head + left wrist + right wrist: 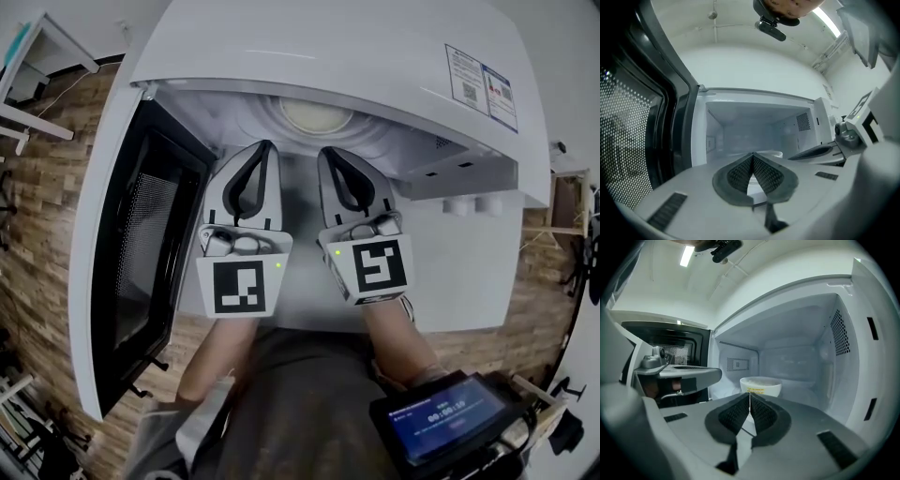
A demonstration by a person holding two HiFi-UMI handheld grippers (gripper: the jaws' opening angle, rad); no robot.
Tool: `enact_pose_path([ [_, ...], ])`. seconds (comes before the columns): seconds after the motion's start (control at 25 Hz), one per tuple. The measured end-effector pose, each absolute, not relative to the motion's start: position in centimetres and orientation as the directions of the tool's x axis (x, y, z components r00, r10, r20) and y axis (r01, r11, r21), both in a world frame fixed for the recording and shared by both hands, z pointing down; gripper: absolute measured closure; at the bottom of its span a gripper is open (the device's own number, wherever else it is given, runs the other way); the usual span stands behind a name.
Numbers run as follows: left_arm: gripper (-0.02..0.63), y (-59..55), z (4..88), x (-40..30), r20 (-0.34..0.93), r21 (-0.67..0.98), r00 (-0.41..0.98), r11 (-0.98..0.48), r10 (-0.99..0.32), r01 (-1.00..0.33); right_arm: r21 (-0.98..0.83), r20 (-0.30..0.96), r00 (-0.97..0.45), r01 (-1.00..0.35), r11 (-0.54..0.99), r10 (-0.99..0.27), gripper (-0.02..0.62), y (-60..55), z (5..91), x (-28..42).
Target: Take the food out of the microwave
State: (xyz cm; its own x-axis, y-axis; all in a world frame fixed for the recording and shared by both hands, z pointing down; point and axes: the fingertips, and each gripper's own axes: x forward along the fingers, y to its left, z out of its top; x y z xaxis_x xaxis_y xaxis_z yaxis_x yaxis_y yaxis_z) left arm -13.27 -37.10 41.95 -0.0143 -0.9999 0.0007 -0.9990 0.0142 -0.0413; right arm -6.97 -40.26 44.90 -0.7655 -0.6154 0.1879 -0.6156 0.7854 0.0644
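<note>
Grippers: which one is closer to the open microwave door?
The left gripper. It is right beside the open dark door; the right gripper is on its far side.

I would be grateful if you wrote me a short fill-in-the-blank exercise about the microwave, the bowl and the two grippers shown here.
1. The door of the microwave stands ____.
2. The bowl inside it is ____ in colour.
3. The left gripper and the right gripper both have their jaws ____.
Missing words: open, white, shut.
</note>
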Motion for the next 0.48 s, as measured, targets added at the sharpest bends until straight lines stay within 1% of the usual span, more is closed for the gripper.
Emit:
enact_pose_path([
  [0.08, 0.600, -37.1, 41.8, -13.3, 0.012, -0.037, -0.018, 0.017, -1.000, -0.999, 0.053, 0.190, -0.772, -0.609, 0.791, -0.607, 0.578, -40.3, 44.6, -7.1],
  [0.16, 0.600, -37.1, 41.6, -13.2, 0.018, -0.037, -0.019, 0.018, -1.000, -0.999, 0.045, 0.201, -0.779, -0.599, 0.800, -0.594, 0.521, -40.3, 44.4, -7.3],
  [0.2, 0.600, -37.2, 41.5, -13.2, 0.022, -0.038, -0.019, 0.018, -1.000, -0.999, 0.045, 0.206, -0.781, -0.595, 0.803, -0.590, 0.488, -40.3, 44.3, -7.4],
  [0.36, 0.600, -37.3, 41.5, -13.6, 0.041, -0.017, -0.030, 0.029, -0.999, -0.999, 0.056, 0.237, -0.764, -0.606, 0.794, -0.600, 0.303, -40.7, 44.3, -7.5],
  [0.48, 0.600, -37.6, 41.6, -14.3, 0.046, -0.007, -0.045, 0.045, -0.998, -0.999, 0.060, 0.239, -0.741, -0.634, 0.771, -0.628, 0.211, -41.4, 44.4, -7.8],
])
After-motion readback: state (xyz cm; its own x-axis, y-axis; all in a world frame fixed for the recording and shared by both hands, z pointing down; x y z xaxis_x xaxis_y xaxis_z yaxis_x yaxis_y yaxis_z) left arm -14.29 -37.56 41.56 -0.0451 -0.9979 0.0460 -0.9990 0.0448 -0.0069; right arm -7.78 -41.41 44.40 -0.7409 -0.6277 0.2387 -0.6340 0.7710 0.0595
